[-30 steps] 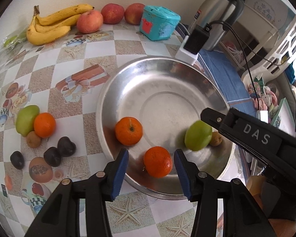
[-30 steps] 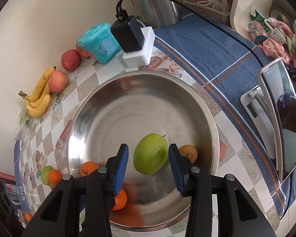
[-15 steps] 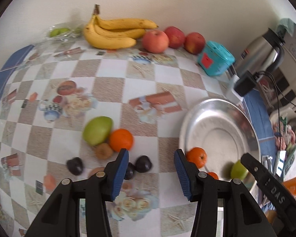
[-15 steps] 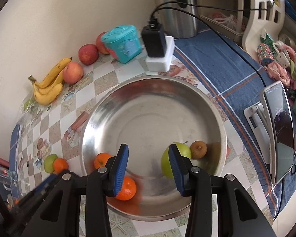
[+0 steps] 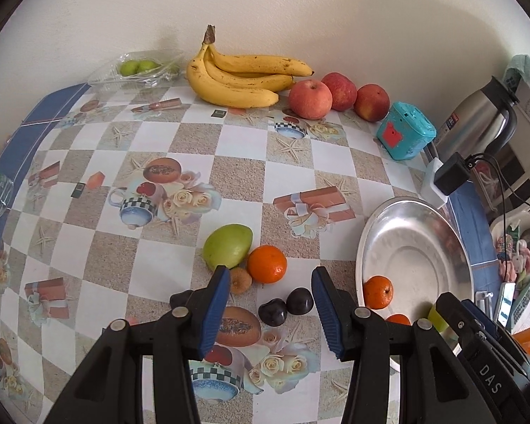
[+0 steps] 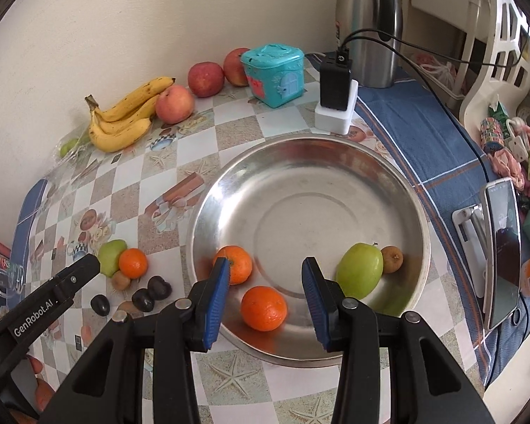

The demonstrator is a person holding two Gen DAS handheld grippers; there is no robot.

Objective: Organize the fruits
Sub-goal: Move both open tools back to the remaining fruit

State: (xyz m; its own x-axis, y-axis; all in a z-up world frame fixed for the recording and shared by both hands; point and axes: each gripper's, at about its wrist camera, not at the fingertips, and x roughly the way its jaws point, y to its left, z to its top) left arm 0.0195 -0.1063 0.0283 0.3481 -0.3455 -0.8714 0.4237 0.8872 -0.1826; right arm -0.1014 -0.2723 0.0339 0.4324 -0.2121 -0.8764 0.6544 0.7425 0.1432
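Observation:
A steel bowl (image 6: 335,162) holds two oranges (image 6: 264,308), a green fruit (image 6: 359,270) and a small brown fruit (image 6: 392,259). On the checked tablecloth to its left lie a green fruit (image 5: 228,246), an orange (image 5: 267,263), a small brown fruit (image 5: 240,281) and dark plums (image 5: 299,301). My left gripper (image 5: 269,312) is open and empty, just above that cluster. My right gripper (image 6: 265,298) is open and empty over the bowl's near rim. The bowl also shows in the left wrist view (image 5: 420,222).
Bananas (image 5: 240,81) and three red apples (image 5: 310,99) lie by the back wall. A teal box (image 5: 406,136), a charger block (image 6: 335,99) and a steel kettle (image 6: 369,24) stand behind the bowl. A phone on a stand (image 6: 501,251) is at the right.
My right gripper let go of the green fruit into the bowl and drew back. My left gripper swung left from the bowl to the fruit cluster on the cloth.

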